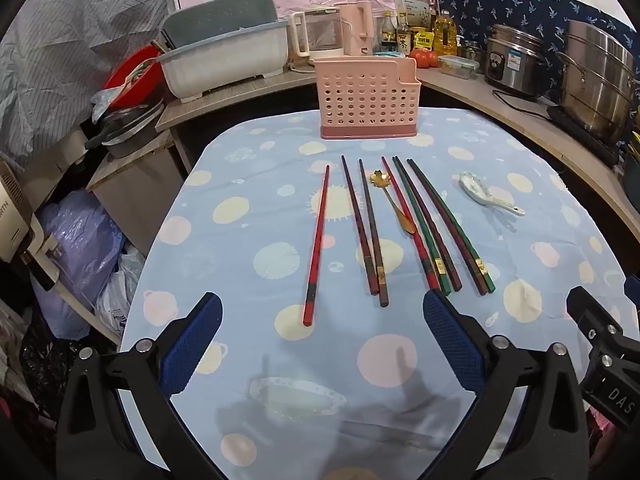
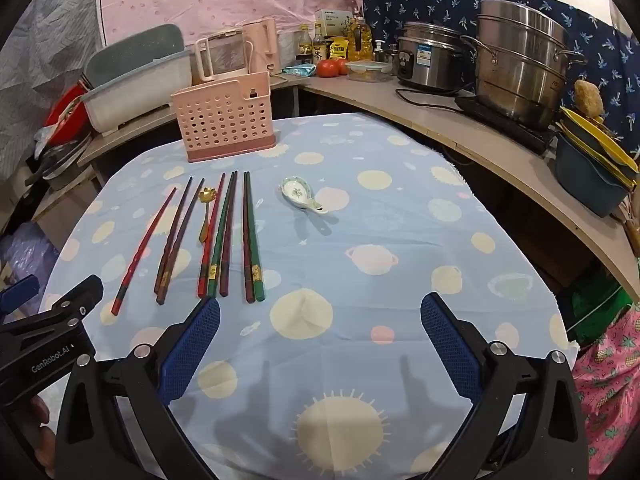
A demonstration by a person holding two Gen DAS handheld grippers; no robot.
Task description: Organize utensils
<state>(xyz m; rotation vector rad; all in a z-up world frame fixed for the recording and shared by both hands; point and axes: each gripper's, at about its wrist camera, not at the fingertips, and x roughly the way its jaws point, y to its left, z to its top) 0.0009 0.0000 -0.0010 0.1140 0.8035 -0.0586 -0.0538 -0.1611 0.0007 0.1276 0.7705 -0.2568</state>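
Seemingly poised to begin, the left gripper (image 1: pixel 322 344) and right gripper (image 2: pixel 320 346) hang empty with jaws wide above the table (image 2: pixel 400 240), while chopsticks (image 1: pixel 370 230) and spoons lie before the pink holder (image 1: pixel 366 98).

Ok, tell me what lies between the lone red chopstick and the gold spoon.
Two dark chopsticks lie between the lone red chopstick and the gold spoon, clearest in the left wrist view.

Ahead left of the tongs: dish tub (image 1: pixel 224 62), kettle (image 1: pixel 358 28). Ahead right: rice cooker (image 1: pixel 514 60), steamer pot (image 2: pixel 520 60).
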